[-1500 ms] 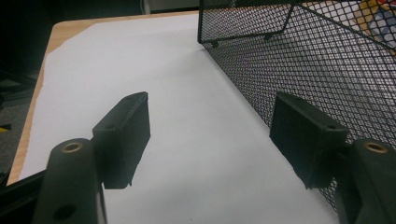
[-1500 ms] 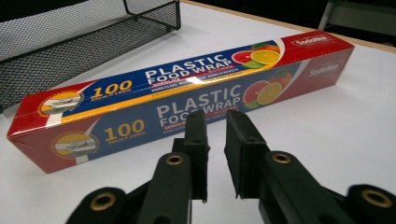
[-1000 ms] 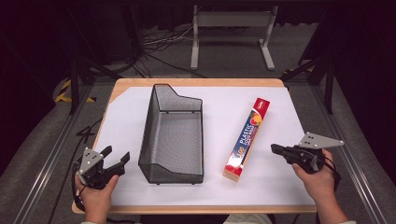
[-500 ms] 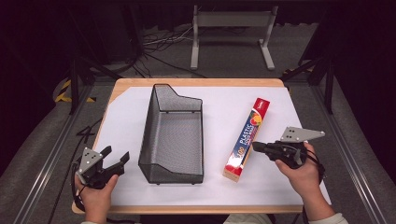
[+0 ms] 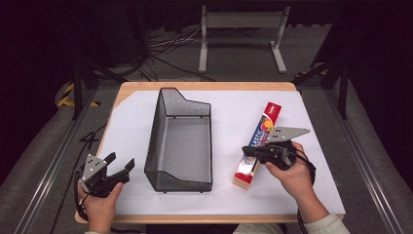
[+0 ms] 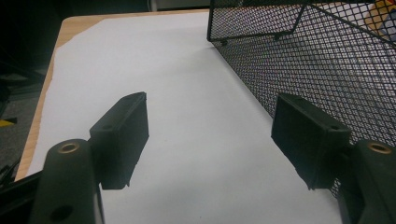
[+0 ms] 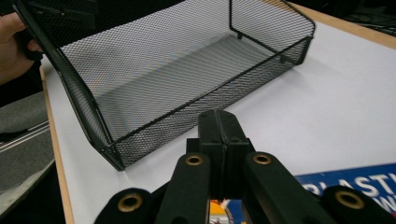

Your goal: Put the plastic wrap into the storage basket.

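Note:
A black wire-mesh basket [image 5: 180, 141] stands empty in the middle of the white sheet. To its right lies a long plastic-wrap box [image 5: 258, 144], red and blue, lengthwise on the table. My right gripper [image 5: 249, 150] hovers just over the box's middle, pointing left toward the basket [image 7: 187, 93], jaws shut with nothing between them; the box [image 7: 345, 184] shows beneath its jaws. My left gripper [image 5: 122, 165] rests near the table's front left corner, open and empty, with the basket wall [image 6: 317, 60] just to the right of its fingers [image 6: 123, 135].
The white sheet [image 5: 229, 117] covers a wooden table [image 5: 204, 87] whose edges drop off to a dark floor. A metal stand [image 5: 241, 29] and cables lie beyond the far edge.
My right gripper has moved left from the table's right side to above the plastic-wrap box, staying shut. The left gripper has kept still.

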Demonstrator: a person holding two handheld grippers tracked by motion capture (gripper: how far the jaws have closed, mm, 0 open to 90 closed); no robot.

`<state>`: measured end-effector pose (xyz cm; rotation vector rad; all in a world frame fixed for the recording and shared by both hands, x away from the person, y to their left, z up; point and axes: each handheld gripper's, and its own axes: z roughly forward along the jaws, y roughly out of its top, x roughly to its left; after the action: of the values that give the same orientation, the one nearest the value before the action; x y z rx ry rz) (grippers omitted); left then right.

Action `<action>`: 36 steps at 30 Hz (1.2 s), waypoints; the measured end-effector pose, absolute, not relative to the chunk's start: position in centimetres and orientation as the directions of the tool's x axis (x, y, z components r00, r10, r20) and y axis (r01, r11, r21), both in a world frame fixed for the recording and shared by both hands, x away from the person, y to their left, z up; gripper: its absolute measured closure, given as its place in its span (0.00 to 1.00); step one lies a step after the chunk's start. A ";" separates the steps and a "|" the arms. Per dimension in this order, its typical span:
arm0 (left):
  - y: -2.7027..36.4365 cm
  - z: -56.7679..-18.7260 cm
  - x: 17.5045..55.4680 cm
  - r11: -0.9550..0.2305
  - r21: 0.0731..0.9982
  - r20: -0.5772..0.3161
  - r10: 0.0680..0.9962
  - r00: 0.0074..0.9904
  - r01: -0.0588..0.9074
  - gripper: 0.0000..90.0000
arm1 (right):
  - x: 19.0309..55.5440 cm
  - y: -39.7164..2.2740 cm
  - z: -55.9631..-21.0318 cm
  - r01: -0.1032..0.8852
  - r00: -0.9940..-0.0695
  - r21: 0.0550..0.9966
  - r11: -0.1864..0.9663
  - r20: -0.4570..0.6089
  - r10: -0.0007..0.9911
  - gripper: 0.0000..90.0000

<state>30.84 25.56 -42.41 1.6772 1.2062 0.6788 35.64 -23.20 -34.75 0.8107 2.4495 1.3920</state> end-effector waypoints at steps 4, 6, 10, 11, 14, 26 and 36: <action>25.6 -42.4 30.9 -0.086 0.906 -0.078 0.928 0.364 0.414 0.31 | 36.3 -21.9 -35.3 0.378 -0.830 0.823 0.423 0.098 0.550 1.00; 25.6 -42.4 30.9 -0.086 0.906 -0.078 0.928 0.363 0.414 0.31 | 36.4 -21.7 -35.6 0.389 -0.825 0.813 0.433 0.098 0.556 1.00; 25.6 -42.5 30.8 -0.085 0.905 -0.080 0.929 0.361 0.418 0.31 | 37.0 -20.8 -36.8 0.416 -0.817 0.772 0.481 0.084 0.571 1.00; 25.6 -42.5 30.8 -0.082 0.903 -0.083 0.930 0.359 0.421 0.31 | 37.1 -20.6 -37.0 0.422 -0.814 0.761 0.492 0.080 0.575 1.00; 25.6 -42.5 30.8 -0.084 0.903 -0.081 0.930 0.357 0.422 0.31 | 37.6 -20.1 -37.6 0.435 -0.814 0.729 0.528 0.068 0.577 1.00; 25.6 -42.6 30.9 -0.088 0.901 -0.077 0.932 0.355 0.425 0.31 | 39.4 -18.1 -39.1 0.478 -0.817 0.606 0.636 0.040 0.576 0.98; 25.6 -42.6 31.0 -0.095 0.896 -0.074 0.931 0.357 0.434 0.31 | 40.0 -17.3 -40.1 0.513 -0.813 0.519 0.684 0.036 0.581 1.00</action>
<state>30.96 25.58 -42.65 1.6967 1.2249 0.6762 40.01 -17.26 -40.09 0.9015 2.7611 0.7903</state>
